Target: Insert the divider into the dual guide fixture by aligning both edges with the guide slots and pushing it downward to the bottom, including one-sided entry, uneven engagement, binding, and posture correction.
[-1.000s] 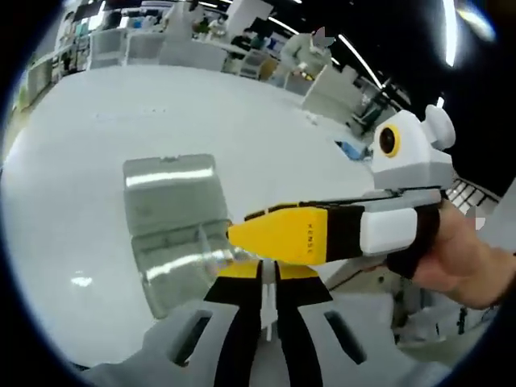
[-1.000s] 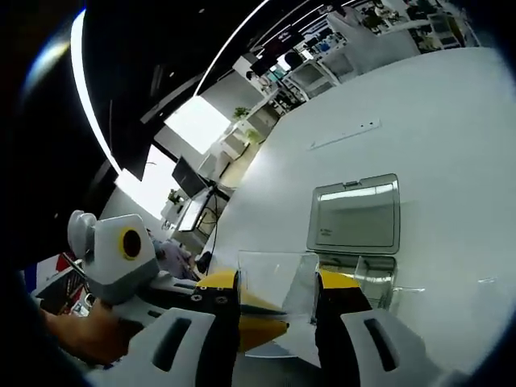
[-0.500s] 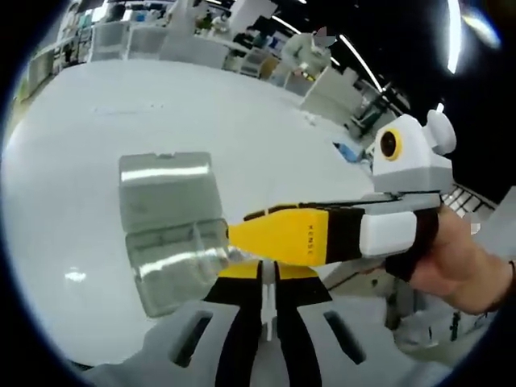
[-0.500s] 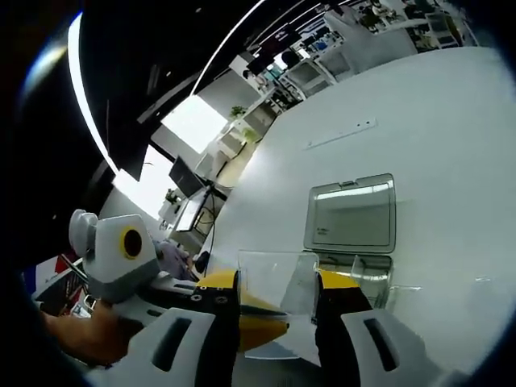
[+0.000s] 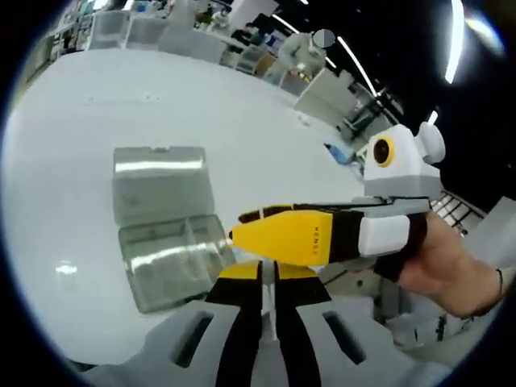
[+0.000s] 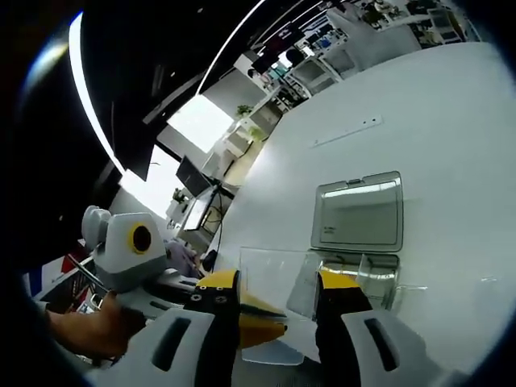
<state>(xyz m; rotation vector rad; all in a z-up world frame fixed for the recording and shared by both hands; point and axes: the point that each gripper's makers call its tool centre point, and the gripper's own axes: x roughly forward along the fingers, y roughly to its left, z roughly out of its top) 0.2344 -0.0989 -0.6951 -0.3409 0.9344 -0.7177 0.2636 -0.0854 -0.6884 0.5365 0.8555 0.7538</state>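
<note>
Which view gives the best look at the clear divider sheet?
The right gripper view: the divider faces the camera broadside, a clear sheet standing between that gripper's yellow-tipped jaws, above the open plastic case. In the left gripper view it is edge-on, just a thin line between that gripper's closed jaws.

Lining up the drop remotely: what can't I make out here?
- Guide slots inside the clear box: too small and glary, both views.
- Divider lower edge: left gripper view, behind the right gripper.
- Which jaws actually grip the divider: unclear; the left gripper looks shut, edge barely visible.
</note>
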